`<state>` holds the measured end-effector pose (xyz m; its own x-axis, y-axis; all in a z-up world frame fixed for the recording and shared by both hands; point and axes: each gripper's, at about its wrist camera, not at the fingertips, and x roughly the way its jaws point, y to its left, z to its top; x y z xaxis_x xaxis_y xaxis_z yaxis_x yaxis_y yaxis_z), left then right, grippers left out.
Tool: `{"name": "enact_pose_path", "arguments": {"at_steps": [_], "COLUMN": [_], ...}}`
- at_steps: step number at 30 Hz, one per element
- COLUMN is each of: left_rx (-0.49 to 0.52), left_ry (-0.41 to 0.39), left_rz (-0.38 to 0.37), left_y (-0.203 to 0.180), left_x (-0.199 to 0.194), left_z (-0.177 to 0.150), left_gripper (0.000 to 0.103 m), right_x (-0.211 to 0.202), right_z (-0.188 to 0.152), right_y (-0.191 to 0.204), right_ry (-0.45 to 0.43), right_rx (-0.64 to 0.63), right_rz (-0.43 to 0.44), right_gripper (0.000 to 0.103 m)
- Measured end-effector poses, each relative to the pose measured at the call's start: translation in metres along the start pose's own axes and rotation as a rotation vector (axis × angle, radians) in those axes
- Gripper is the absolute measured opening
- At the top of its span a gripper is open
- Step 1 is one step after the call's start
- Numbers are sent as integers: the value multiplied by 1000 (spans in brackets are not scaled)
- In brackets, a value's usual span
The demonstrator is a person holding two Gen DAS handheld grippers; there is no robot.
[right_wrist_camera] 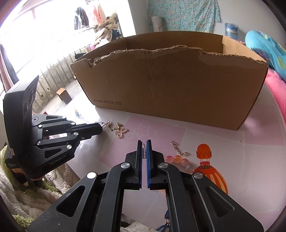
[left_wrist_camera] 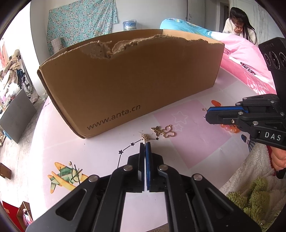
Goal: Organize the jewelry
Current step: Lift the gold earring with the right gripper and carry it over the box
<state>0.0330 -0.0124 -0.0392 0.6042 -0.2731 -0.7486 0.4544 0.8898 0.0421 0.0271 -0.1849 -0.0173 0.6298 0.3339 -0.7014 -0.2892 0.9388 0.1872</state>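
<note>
Pink surface (right_wrist_camera: pixel 232 142) carries the cardboard box (right_wrist_camera: pixel 178 89) at its far edge, ready for jewelry. Our left claw (left_wrist_camera: pixel 145 145) pinches a sparkly earring (left_wrist_camera: pixel 143 137); our right claw (right_wrist_camera: pixel 144 142), nearly closed, grips a small chain (right_wrist_camera: pixel 143 150).

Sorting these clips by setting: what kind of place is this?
Most likely a bedroom at home: pink bedding beside the round table, a person leaning on it, and clothes hanging by a bright window.

left gripper (left_wrist_camera: pixel 145 145) pinched closed, right gripper (right_wrist_camera: pixel 144 142) seemingly nearly closed
</note>
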Motion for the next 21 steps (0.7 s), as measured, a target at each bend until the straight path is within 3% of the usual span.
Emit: {"name": "enact_pose_path", "arguments": {"at_steps": [11,21], "left_rx": [-48,-72], "left_ry": [-45,-165], "left_rz": [-36,-105], "left_y": [5,12], "left_x": [-20,-65], "left_z": [6,28], "left_gripper": [1,1], "right_x": [-23,-51], "right_z": [-2,7], "right_y": [-6,-6], "right_ry": [-42,-131], "right_rx": [24,29], "right_rz": [34,59], "right_gripper": [2,2]}}
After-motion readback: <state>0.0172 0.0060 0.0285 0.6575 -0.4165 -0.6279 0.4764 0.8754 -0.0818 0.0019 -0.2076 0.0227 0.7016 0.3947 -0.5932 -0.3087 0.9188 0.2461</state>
